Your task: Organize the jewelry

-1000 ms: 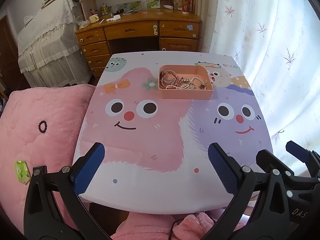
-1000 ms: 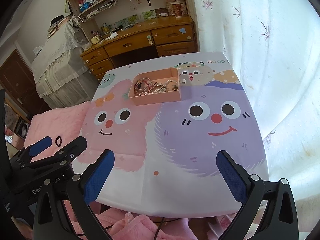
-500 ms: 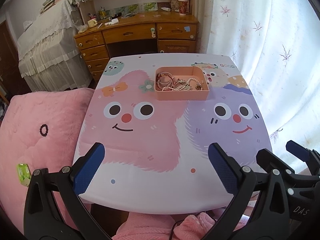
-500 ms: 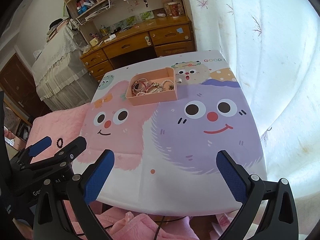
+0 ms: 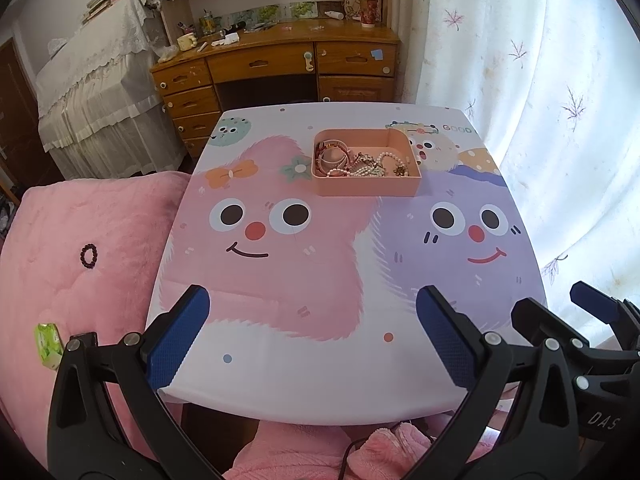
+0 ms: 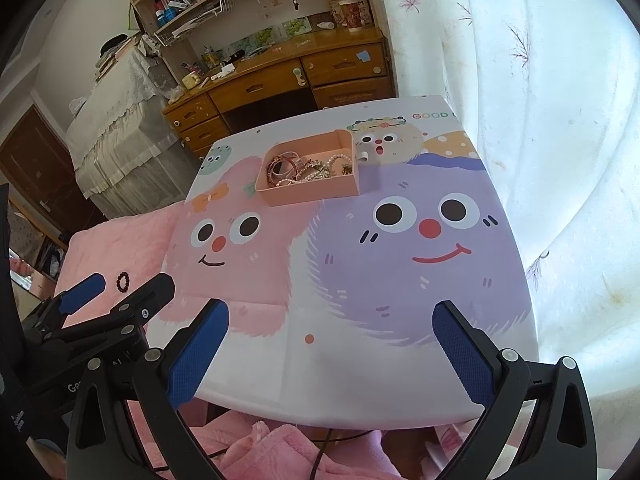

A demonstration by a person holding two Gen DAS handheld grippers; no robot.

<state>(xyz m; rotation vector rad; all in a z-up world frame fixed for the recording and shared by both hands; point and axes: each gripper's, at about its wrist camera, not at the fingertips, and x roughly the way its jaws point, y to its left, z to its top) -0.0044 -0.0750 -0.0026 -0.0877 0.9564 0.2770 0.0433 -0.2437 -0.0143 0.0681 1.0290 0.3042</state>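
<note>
A small table (image 5: 280,380) covered with a printed cloth of a pink and a purple furry cartoon face fills both views. Toward its far edge, near the middle, stands a shallow salmon-pink rectangular plastic tray (image 5: 366,187), and inside it lies a tangled heap of jewelry (image 5: 356,162): pearl strands, reddish bangles and a few small gold-toned pieces. The left gripper (image 5: 312,332), black-framed with blue textured pads, hovers over the near edge of the table with its jaws spread wide and nothing between them. The right gripper (image 6: 334,346), of the same build, hangs over the near right part of the table, likewise spread wide and empty; each tool shows at the edge of the other's view. Left of the table lies a fluffy pink quilted blanket (image 5: 80,232), and on it, well apart from the tray, rests a dark beaded bracelet (image 5: 89,256). A small green packet (image 5: 48,346) lies nearer on the same blanket. Beyond the table stands a wooden desk with drawers (image 5: 276,64), and a white flower-printed curtain (image 5: 540,80) hangs on the right.
</note>
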